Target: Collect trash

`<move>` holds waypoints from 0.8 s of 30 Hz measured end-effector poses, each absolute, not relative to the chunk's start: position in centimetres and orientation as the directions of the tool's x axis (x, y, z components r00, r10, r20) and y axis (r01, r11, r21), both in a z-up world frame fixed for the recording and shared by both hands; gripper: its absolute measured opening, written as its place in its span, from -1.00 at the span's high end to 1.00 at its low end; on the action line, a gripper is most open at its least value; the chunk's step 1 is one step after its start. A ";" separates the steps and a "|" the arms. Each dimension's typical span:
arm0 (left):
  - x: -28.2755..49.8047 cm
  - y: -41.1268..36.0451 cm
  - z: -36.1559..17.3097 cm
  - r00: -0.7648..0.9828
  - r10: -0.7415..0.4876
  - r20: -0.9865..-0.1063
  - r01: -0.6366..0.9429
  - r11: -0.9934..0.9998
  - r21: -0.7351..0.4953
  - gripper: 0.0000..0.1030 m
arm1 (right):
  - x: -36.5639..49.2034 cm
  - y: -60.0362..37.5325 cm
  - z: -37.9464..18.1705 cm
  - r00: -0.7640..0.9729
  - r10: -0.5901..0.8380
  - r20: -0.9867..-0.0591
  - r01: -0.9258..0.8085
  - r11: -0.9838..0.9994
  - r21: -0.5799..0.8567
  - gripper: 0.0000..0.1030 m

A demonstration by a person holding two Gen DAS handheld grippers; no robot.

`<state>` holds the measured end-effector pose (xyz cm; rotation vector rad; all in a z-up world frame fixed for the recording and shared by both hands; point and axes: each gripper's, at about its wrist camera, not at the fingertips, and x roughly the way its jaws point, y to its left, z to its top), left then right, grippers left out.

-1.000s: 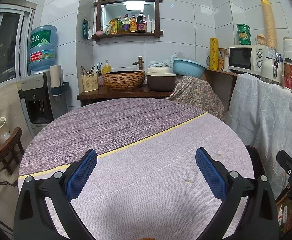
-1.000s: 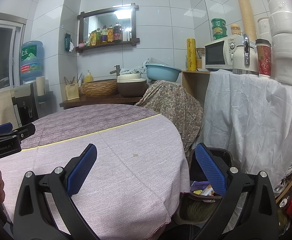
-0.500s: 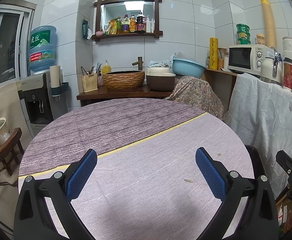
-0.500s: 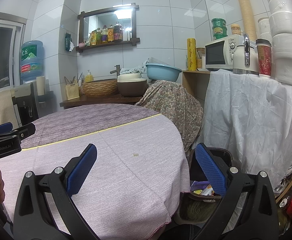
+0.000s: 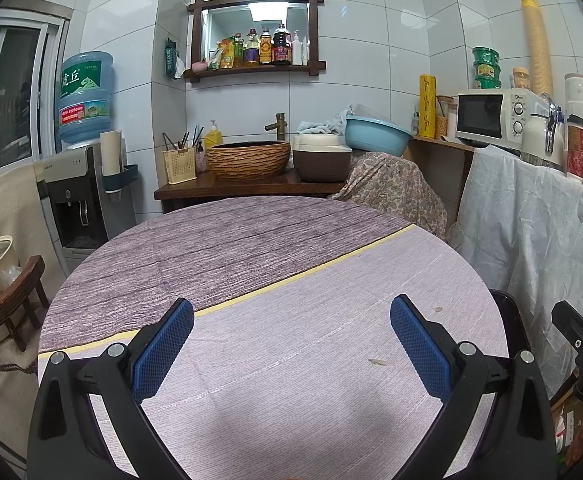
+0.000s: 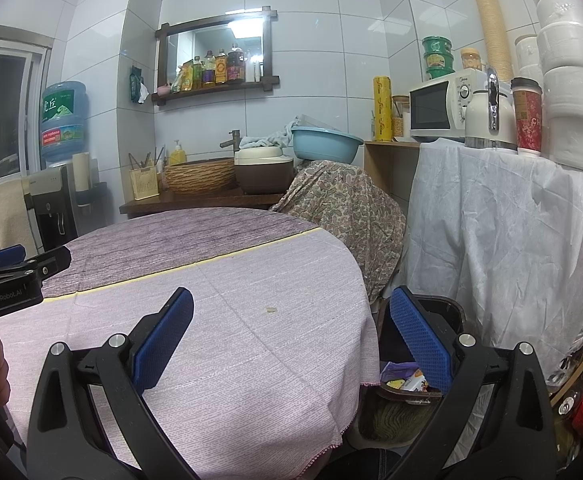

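My left gripper [image 5: 291,344] is open and empty above the round table [image 5: 251,248] with its purple cloth. A small scrap [image 5: 376,362] lies on the cloth just left of its right finger, and a tiny speck [image 5: 437,309] lies farther right. My right gripper [image 6: 291,340] is open and empty over the table's right edge. A small crumb [image 6: 270,310] lies on the cloth between its fingers. A dark trash bin [image 6: 431,312] stands on the floor beside the table, with wrappers [image 6: 405,380] inside. The left gripper also shows in the right wrist view [image 6: 19,268].
A white-draped counter [image 6: 511,220] with a microwave [image 6: 439,110] stands right of the bin. A cloth-covered object [image 6: 343,200] and a sink shelf [image 5: 247,188] stand behind the table. A water dispenser [image 5: 79,184] and a wooden stool [image 5: 15,300] are at the left.
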<state>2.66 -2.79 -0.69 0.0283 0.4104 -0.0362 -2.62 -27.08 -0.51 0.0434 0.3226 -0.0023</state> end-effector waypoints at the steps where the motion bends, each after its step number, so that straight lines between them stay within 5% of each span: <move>1: 2.7 -2.8 -0.7 0.916 -0.030 -0.400 0.042 0.999 0.020 -0.89 | -2.6 -27.2 -0.5 0.949 0.005 -0.316 0.009 0.999 0.041 -0.89; 24: 2.7 -3.1 -0.6 0.916 -0.030 -0.400 0.042 0.999 0.023 -0.89 | -2.6 -27.0 -0.5 0.948 0.006 -0.318 0.008 0.999 0.041 -0.89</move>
